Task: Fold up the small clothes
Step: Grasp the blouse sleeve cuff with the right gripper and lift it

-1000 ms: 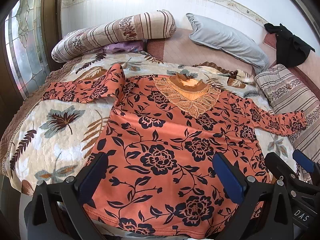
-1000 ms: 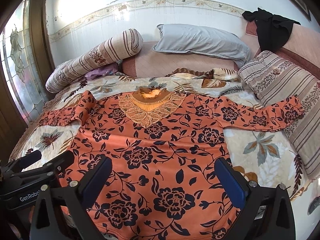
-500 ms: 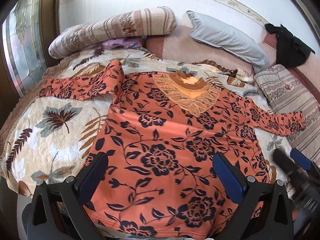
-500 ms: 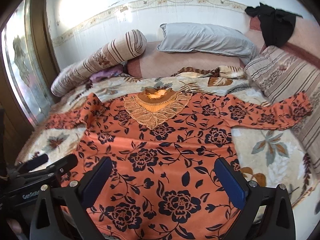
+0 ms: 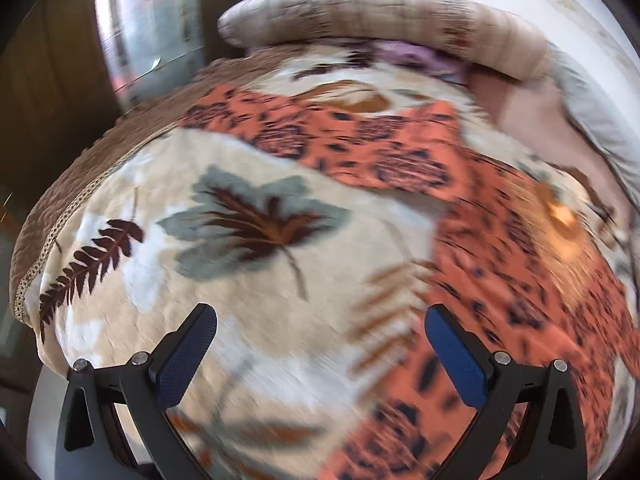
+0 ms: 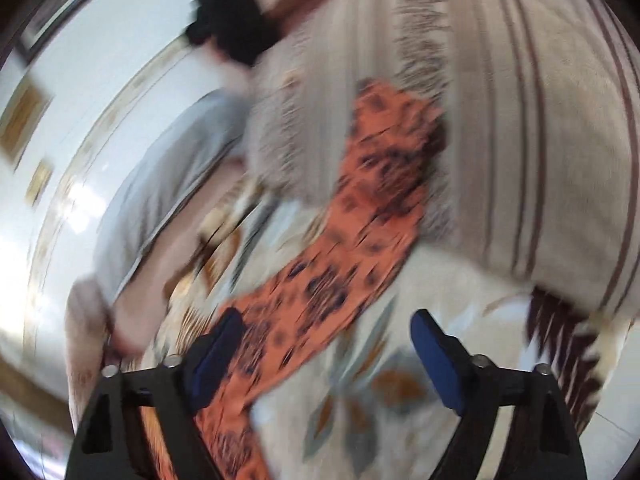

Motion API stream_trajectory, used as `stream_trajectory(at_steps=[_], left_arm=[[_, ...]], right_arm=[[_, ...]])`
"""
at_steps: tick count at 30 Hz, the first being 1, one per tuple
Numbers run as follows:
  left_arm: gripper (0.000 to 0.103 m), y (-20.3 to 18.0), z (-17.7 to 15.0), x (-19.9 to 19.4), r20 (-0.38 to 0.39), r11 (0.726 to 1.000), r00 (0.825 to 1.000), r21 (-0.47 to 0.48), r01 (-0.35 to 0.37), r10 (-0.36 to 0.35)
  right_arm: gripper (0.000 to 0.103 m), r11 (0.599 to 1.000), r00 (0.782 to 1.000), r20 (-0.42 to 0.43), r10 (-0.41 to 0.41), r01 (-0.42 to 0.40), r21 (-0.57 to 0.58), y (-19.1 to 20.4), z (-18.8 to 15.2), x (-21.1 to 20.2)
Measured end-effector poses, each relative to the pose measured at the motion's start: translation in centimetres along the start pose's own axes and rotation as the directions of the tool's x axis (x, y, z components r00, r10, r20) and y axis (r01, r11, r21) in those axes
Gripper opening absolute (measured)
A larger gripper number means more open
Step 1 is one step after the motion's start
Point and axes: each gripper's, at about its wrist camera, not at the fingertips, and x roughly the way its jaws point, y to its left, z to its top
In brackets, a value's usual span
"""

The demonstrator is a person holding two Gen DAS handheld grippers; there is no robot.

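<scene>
An orange top with black flowers lies spread flat on the bed. In the blurred left wrist view its left sleeve runs across the bedspread, and the body fills the right side. My left gripper is open above the leaf-print bedspread, short of the sleeve, nothing between its pads. In the tilted right wrist view the right sleeve stretches away, its cuff against a striped pillow. My right gripper hovers over the sleeve's near part, jaws closing, pads clear of the cloth.
A leaf-print bedspread covers the bed, with its edge dropping off at the left. A striped bolster lies at the head. A grey pillow and a black garment lie beyond the right sleeve.
Both grippers have swung outward from over the top's hem: the left toward the left sleeve, the right toward the right sleeve, rolling as it went. The right jaws have narrowed a little.
</scene>
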Motion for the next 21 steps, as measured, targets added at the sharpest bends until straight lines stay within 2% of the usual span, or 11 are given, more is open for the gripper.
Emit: stream_trajectory(at_steps=[3, 7, 9, 10, 11, 12, 14, 17, 19, 21], left_arm=[[0.103, 1.3, 0.9, 1.7, 0.0, 0.998, 0.999, -0.046, -0.033, 0.033], [0.103, 2.0, 1.0, 3.5, -0.007, 0.996, 0.998, -0.068, -0.062, 0.061], [0.103, 2.4, 0.7, 4.8, -0.045, 0.995, 0.997, -0.068, -0.072, 0.069], [0.103, 2.7, 0.5, 5.4, -0.062, 0.995, 0.996, -0.066, -0.075, 0.071], [0.103, 2.9, 0.3, 5.8, -0.069, 0.995, 0.995, -0.06, -0.081, 0.077], [0.103, 3.0, 0.2, 5.8, -0.058, 0.995, 0.995, -0.045, -0.089, 0.086], [0.103, 3.0, 0.2, 5.9, -0.057, 0.996, 0.995, -0.041, -0.085, 0.083], [0.103, 3.1, 0.0, 6.0, -0.052, 0.996, 0.996, -0.04, -0.079, 0.077], [0.103, 2.9, 0.1, 6.3, -0.058, 0.996, 0.995, -0.022, -0.087, 0.085], [0.103, 2.9, 0.1, 6.3, -0.061, 0.997, 0.995, -0.026, -0.076, 0.074]], right_arm=[[0.08, 0.994, 0.994, 0.039, -0.099, 0.097, 0.045, -2.6, 5.7, 2.4], [0.08, 0.984, 0.982, 0.057, -0.178, 0.177, 0.021, -4.0, 11.0, 5.1], [0.075, 0.972, 0.971, 0.065, -0.232, 0.233, -0.017, -4.5, 13.2, 6.2], [0.048, 0.964, 0.963, 0.06, -0.262, 0.264, -0.032, -5.2, 14.7, 6.8], [0.015, 0.959, 0.96, 0.045, -0.278, 0.279, -0.039, -5.7, 15.8, 7.2], [0.013, 0.952, 0.953, 0.024, -0.302, 0.303, -0.05, -6.3, 17.1, 7.6], [0.01, 0.943, 0.949, 0.035, -0.314, 0.316, -0.1, -6.1, 19.8, 7.7], [0.01, 0.945, 0.968, 0.077, -0.237, 0.248, -0.211, -3.3, 24.1, 6.1], [0.01, 0.947, 0.99, 0.085, -0.113, 0.133, -0.293, 0.6, 26.7, 4.2], [0.01, 0.93, 0.998, 0.069, 0.01, 0.016, -0.367, 5.6, 27.1, 3.0]])
